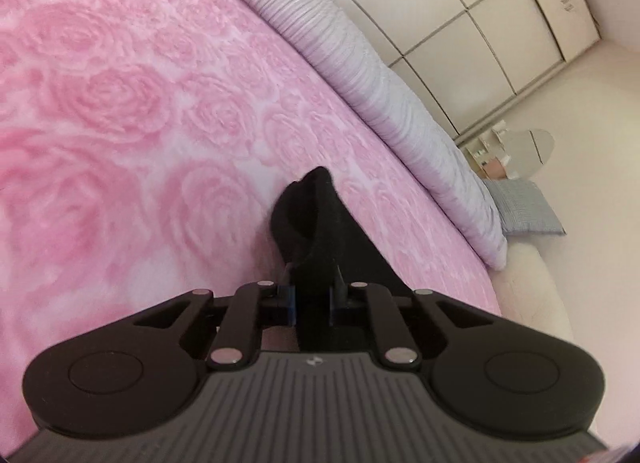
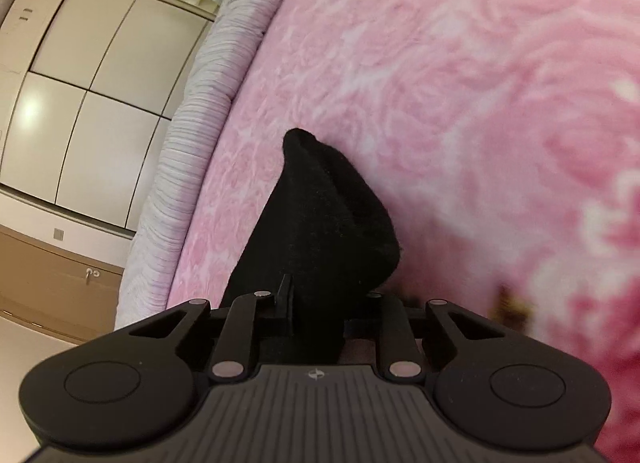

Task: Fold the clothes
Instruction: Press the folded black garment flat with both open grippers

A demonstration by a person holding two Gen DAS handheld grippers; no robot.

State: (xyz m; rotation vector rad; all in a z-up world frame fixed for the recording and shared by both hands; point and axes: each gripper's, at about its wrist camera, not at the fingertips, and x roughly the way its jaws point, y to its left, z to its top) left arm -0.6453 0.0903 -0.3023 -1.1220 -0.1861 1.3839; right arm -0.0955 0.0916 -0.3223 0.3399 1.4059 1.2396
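Left gripper [image 1: 311, 297] and right gripper [image 2: 318, 309], jaws clamped on black garment [image 2: 320, 223] above pink blanket [image 1: 140, 123]. Risk: thin pinch slips under uneven pull, fabric drops bunched.

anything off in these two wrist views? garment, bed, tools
Nothing damaged or spilled. The black garment is bunched rather than flat: left tool and right tool each pinch a gathered fold that sticks up over the pink rose blanket. A small brown blur at the right view's edge cannot be identified.
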